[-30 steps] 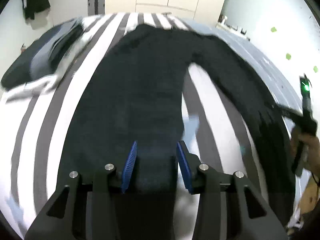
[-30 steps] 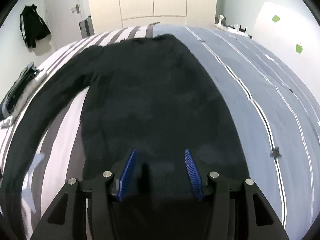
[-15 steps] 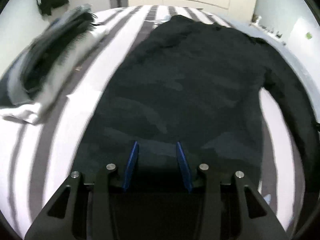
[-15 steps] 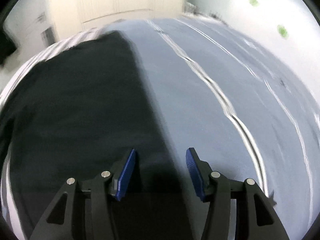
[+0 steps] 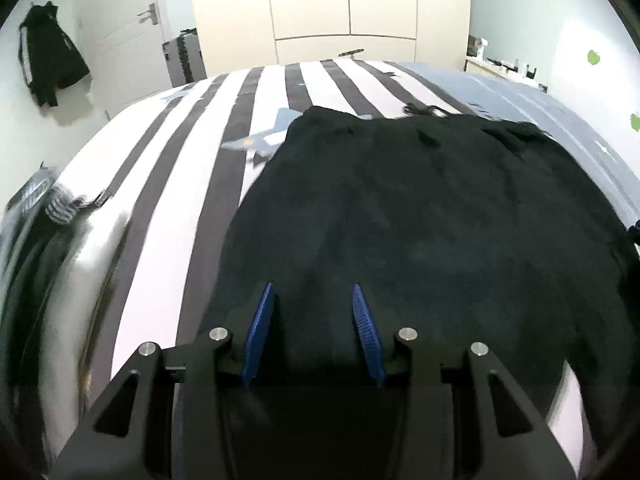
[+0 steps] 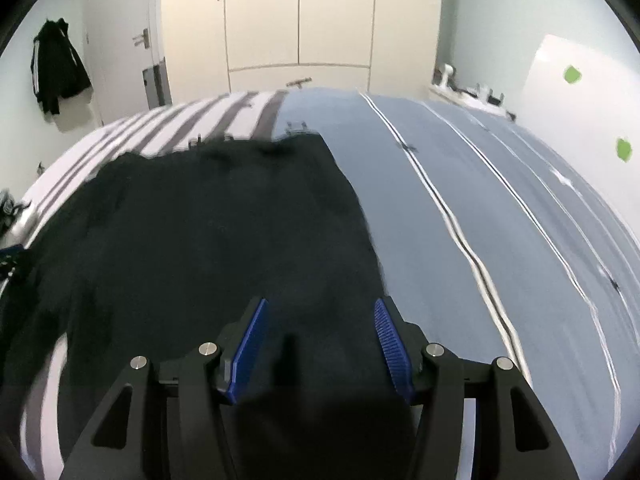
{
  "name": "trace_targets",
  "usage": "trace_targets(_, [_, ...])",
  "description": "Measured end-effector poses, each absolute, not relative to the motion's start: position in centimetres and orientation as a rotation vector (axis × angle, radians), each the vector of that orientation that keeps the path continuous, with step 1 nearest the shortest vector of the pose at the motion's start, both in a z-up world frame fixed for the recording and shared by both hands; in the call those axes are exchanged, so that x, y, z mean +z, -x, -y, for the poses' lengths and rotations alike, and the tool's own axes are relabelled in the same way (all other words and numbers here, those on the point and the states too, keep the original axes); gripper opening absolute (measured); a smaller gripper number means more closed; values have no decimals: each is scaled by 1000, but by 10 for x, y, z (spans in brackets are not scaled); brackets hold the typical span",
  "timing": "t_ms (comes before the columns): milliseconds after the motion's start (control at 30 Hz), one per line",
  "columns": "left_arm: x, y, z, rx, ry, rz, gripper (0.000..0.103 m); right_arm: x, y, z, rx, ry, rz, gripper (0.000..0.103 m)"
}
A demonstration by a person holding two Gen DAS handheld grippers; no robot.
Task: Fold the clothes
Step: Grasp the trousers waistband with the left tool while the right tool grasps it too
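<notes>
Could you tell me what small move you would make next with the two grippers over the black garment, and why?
Probably lower both grippers to the near edge. The black garment lies spread on the striped bedcover, and the left gripper and right gripper hover over it with nothing pinched, the right jaws opening. Folding needs a hold on that edge first.

I see a black garment (image 5: 420,220) lying on my bedcover (image 5: 168,184), which is white with dark grey stripes on one side and carries pale blue star shapes. On its other side the cover (image 6: 500,200) turns slate blue with thin white and black lines. My left gripper (image 5: 314,300) has bright blue ribbed pads on a black frame with silver screws; my right gripper (image 6: 320,312) looks the same. Behind, I see a cream wardrobe (image 6: 298,16), a white door (image 5: 120,40), a black jacket with white stripes (image 6: 58,66), and green marks (image 6: 572,74) on the pale wall. A blurred pile in black, grey and white (image 5: 36,232) sits at the left edge.
</notes>
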State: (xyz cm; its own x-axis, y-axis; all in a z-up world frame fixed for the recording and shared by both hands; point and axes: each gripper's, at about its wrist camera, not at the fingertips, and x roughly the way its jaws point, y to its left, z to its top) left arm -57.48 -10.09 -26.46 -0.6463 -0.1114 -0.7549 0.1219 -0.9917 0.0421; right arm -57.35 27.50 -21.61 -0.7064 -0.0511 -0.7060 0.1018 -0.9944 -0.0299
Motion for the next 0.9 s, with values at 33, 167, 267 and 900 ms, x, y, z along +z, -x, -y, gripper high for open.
trace_targets(33, [-269, 587, 105, -2732, -1264, -15, 38, -218, 590, -269, -2827, -1156, -107, 52])
trace_targets(167, [-291, 617, 124, -2685, -1312, 47, 47, -242, 645, -249, -2809, -1216, -161, 52])
trace_targets(267, [-298, 621, 145, -2641, -1284, 16, 68, -265, 676, -251, -2797, -1321, -186, 52])
trace_targets(900, [-286, 738, 127, -2678, -1280, 80, 39, -245, 764, -224, -2836, -1187, -161, 55])
